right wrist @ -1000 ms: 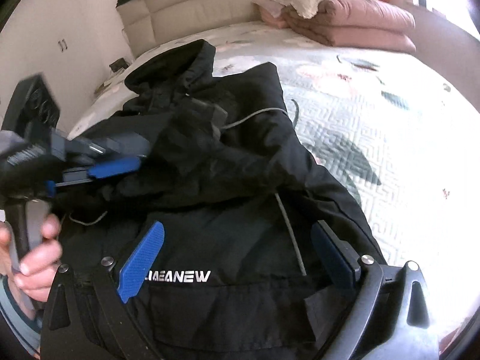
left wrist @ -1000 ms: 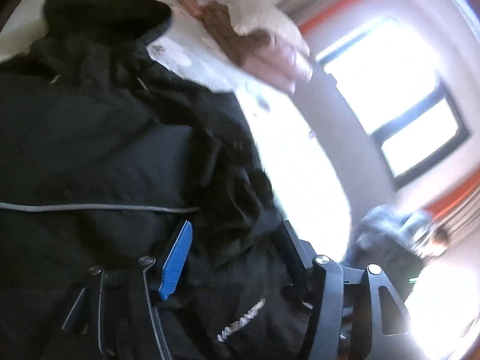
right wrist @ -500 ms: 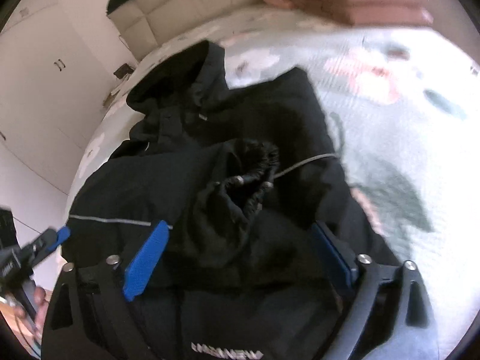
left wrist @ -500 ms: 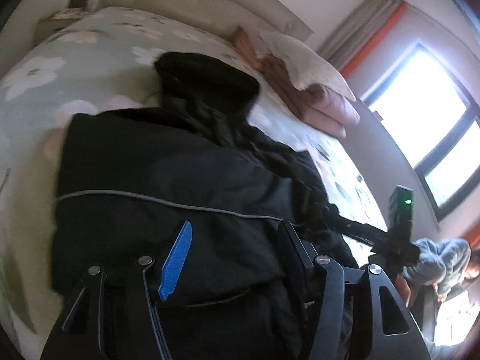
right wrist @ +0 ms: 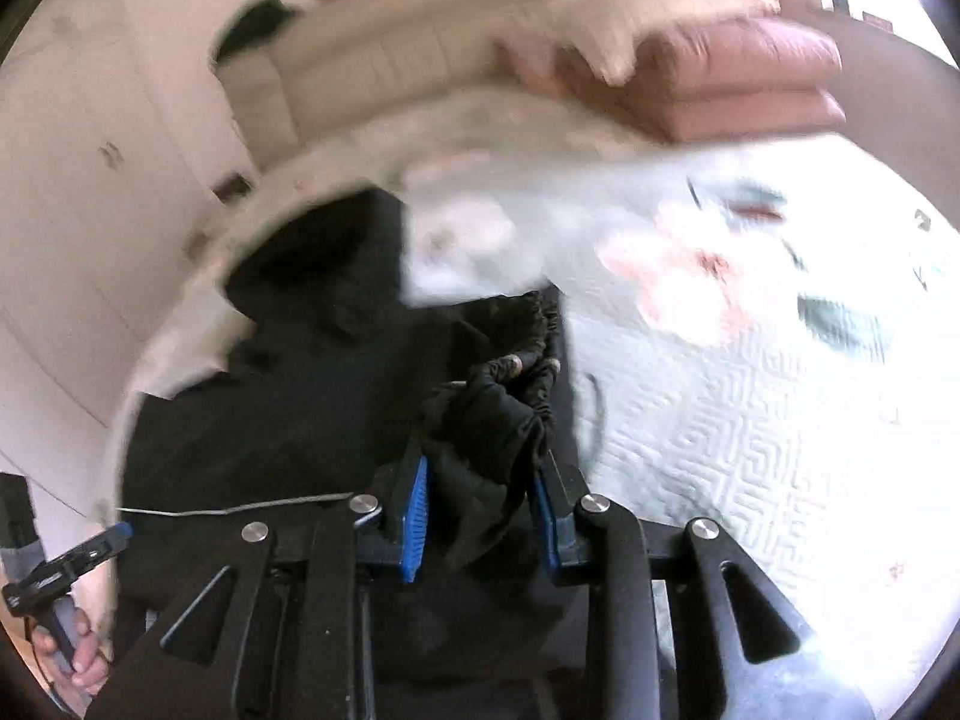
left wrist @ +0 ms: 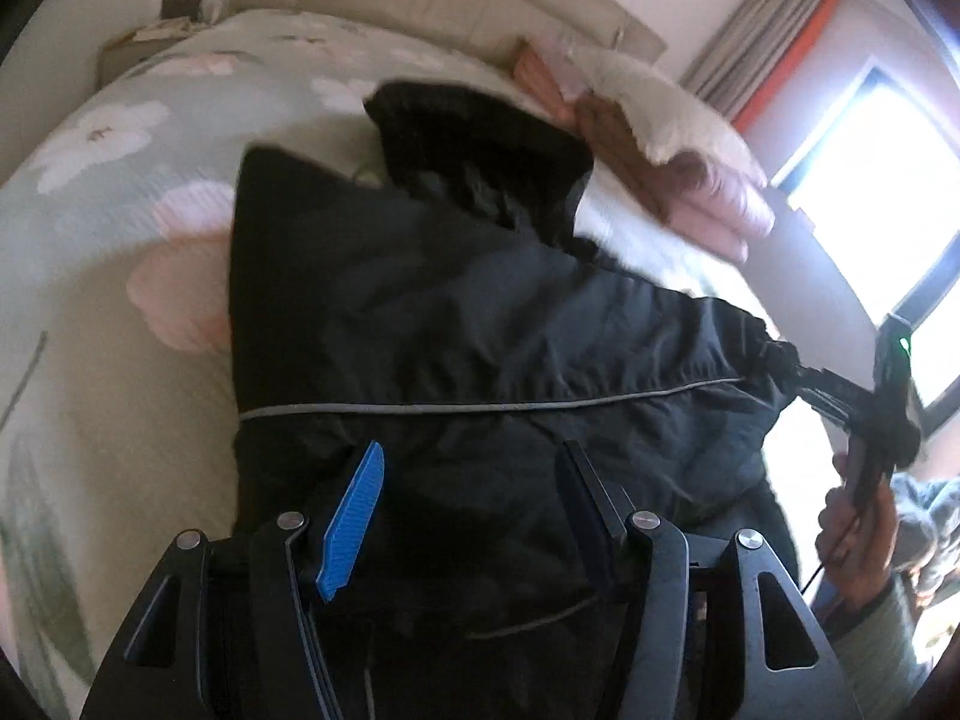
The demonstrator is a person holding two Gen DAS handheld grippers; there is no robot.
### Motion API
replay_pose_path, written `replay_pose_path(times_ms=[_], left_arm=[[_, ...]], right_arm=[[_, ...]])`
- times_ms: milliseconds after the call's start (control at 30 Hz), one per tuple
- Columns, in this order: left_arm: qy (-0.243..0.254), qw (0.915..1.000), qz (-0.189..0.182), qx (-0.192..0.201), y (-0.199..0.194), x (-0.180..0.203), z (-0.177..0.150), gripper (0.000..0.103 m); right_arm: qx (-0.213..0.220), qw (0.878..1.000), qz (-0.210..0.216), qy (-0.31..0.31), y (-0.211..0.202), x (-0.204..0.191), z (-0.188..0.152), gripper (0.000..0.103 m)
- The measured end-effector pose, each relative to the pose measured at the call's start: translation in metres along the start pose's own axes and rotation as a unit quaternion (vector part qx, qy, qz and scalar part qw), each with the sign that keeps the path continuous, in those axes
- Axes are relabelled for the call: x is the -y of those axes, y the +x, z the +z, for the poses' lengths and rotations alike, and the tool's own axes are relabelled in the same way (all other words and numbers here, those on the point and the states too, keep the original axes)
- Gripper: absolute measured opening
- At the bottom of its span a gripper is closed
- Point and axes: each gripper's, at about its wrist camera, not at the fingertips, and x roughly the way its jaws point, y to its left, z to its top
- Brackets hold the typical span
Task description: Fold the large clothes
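Jacket (right wrist: 288,420) cuff bunched inside just-closing right claw (right wrist: 480,516); left claw (left wrist: 474,504) apart above it.

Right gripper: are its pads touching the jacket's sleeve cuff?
Touching. In the right wrist view the right gripper, whose jaws have just been closing, pinches the bunched sleeve cuff between both blue pads.

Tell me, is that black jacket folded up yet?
Not yet. The jacket lies mostly spread on the bed, hood out, while the right gripper pinches its sleeve cuff.
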Motion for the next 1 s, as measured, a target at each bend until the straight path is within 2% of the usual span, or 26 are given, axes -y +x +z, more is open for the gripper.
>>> replay_pose_path(times_ms=[33,100,233,333,400,467,500,567,600,700,800,833,867,900,933,1000], left_arm=[[0.004,1.0,0.006,0.001,0.005,0.001,-0.001,0.061],[0.019,0.9996,0.019,0.001,0.01,0.006,-0.002,0.061],[0.065,0.9967,0.047,-0.007,0.014,0.017,-0.007,0.061],[0.073,0.9953,0.062,-0.013,0.006,0.026,0.0,0.061],[0.076,0.9957,0.051,0.011,-0.011,0.033,0.006,0.061],[0.078,0.9949,0.035,0.054,-0.035,0.04,0.014,0.061],[0.073,0.9945,0.036,0.066,-0.042,0.04,0.018,0.061],[0.055,0.9942,0.047,0.079,-0.048,0.035,0.031,0.061],[0.05,0.9942,0.054,0.078,-0.046,0.032,0.036,0.061],[0.027,0.993,0.106,0.046,-0.016,0.009,0.046,0.061],[0.017,0.9897,0.141,0.02,0.013,-0.011,0.038,0.061],[0.037,0.9809,0.19,0.022,0.023,-0.015,0.032,0.063],[0.055,0.972,0.228,0.015,0.032,-0.017,0.027,0.07],[0.061,0.9688,0.24,0.016,0.038,-0.021,0.022,0.071],[0.057,0.97,0.235,0.026,0.036,-0.022,0.021,0.071],[0.046,0.9733,0.223,0.028,0.031,-0.025,0.022,0.071]], right_arm=[[-0.024,1.0,-0.01,0.001,0.02,0.005,-0.006,0.033],[-0.039,0.999,-0.018,-0.004,0.042,0.011,-0.017,0.032],[-0.024,1.0,0.01,0.018,0.044,0.023,-0.027,0.032],[-0.032,0.999,-0.002,0.006,0.036,0.018,-0.021,0.034],[-0.025,1.0,-0.015,-0.009,0.016,0.012,-0.016,0.046],[0.02,0.999,-0.011,-0.027,-0.016,0.001,-0.01,0.053],[0.038,0.999,-0.009,-0.034,-0.026,-0.004,-0.008,0.063],[0.078,0.996,-0.013,-0.051,-0.048,-0.02,-0.002,0.071],[0.085,0.994,-0.018,-0.063,-0.051,-0.029,0.001,0.071],[0.065,0.992,-0.03,-0.099,-0.032,-0.053,0.007,0.071],[0.016,0.989,-0.062,-0.133,0.011,-0.065,-0.001,0.071],[-0.014,0.987,-0.077,-0.141,0.03,-0.061,-0.01,0.071],[-0.066,0.983,-0.097,-0.138,0.063,-0.051,-0.017,0.071],[-0.074,0.988,-0.075,-0.114,0.075,-0.041,-0.022,0.076],[-0.043,0.995,-0.04,-0.084,0.071,-0.028,-0.023,0.078],[-0.037,0.997,-0.025,-0.07,0.067,-0.022,-0.024,0.078]])
